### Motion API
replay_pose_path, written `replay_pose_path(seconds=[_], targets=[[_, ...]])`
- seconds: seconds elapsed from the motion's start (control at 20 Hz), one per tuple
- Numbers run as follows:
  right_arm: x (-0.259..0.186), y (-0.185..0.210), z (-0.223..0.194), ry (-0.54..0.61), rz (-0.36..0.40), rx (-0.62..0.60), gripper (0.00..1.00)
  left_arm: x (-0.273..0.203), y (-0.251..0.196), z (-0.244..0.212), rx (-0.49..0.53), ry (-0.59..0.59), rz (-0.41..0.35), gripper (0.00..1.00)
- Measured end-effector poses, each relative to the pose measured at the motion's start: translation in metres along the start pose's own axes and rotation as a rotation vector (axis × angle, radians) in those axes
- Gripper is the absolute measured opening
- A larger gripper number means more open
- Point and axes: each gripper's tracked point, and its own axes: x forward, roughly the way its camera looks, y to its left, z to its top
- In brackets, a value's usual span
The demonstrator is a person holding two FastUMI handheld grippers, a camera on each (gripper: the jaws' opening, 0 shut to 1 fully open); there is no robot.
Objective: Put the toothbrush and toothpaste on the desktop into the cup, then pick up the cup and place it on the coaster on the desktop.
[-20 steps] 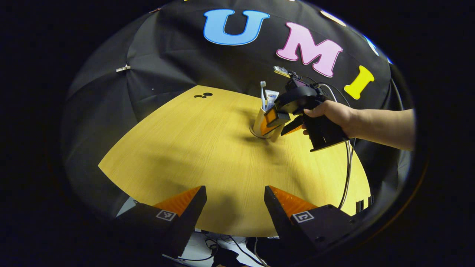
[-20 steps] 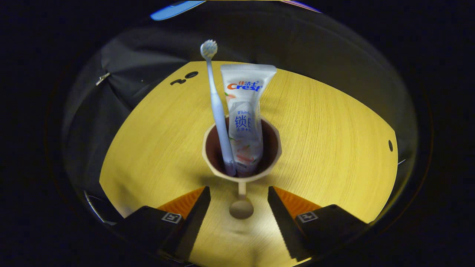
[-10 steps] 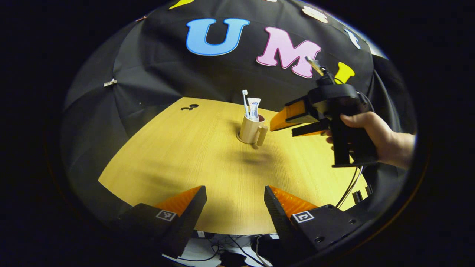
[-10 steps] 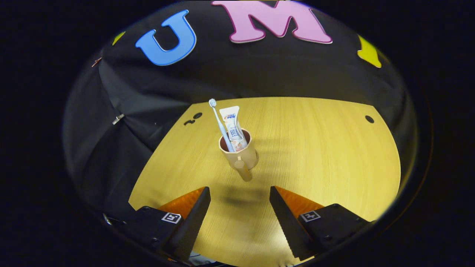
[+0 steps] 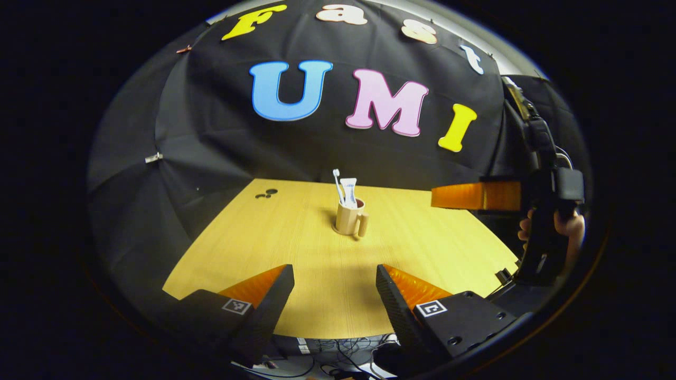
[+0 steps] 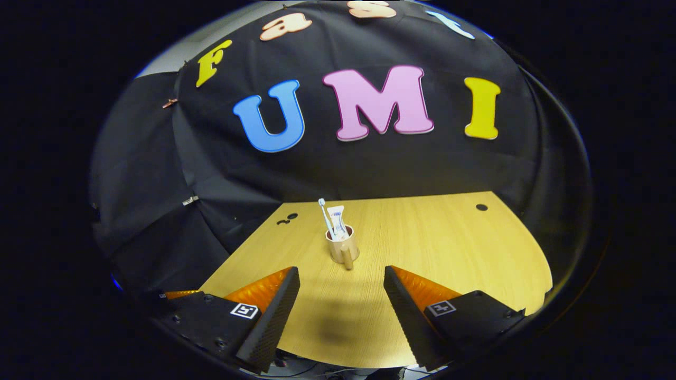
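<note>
A beige cup point(image 5: 348, 217) with a handle stands upright in the middle of the wooden table point(image 5: 253, 237). In it stand a white toothbrush point(image 5: 336, 182) and a toothpaste tube point(image 5: 348, 189). A thin pale edge shows under the cup's base; I cannot tell whether it is the coaster. My left gripper point(image 5: 334, 272) is open and empty over the near table edge, far from the cup. The right gripper point(image 5: 438, 196) hangs in the air to the cup's right, held by a hand point(image 5: 565, 224). In the right gripper view the cup point(image 6: 342, 247), toothbrush point(image 6: 323, 214) and toothpaste point(image 6: 336, 217) stand beyond my open right gripper point(image 6: 340, 274).
Small dark holes mark the table at the far left point(image 5: 266, 193) and far right point(image 6: 481, 207). Black cloth walls close the booth behind and at both sides. Cables point(image 5: 338, 345) hang below the table's near edge.
Both grippers have drawn back and up, away from the cup. The right gripper, which had its open fingers either side of the cup's handle, is now well clear. The cup has stayed put.
</note>
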Motion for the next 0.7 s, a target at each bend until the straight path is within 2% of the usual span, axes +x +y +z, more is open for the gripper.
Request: replay_pose_path(seconds=[0.25, 0.5, 0.7], targets=[[-0.045, 0.011, 0.020, -0.155, 0.007, 0.007, 0.98, -0.020, -0.020, 0.045, 0.007, -0.130, -0.018, 0.97], [-0.078, -0.005, 0.041, -0.275, -0.053, -0.051, 0.98, -0.039, -0.059, 0.081, 0.046, -0.264, -0.087, 0.97], [-0.076, -0.016, 0.030, -0.263, -0.071, -0.082, 0.98, -0.043, -0.065, 0.080, 0.039, -0.295, -0.083, 0.97]])
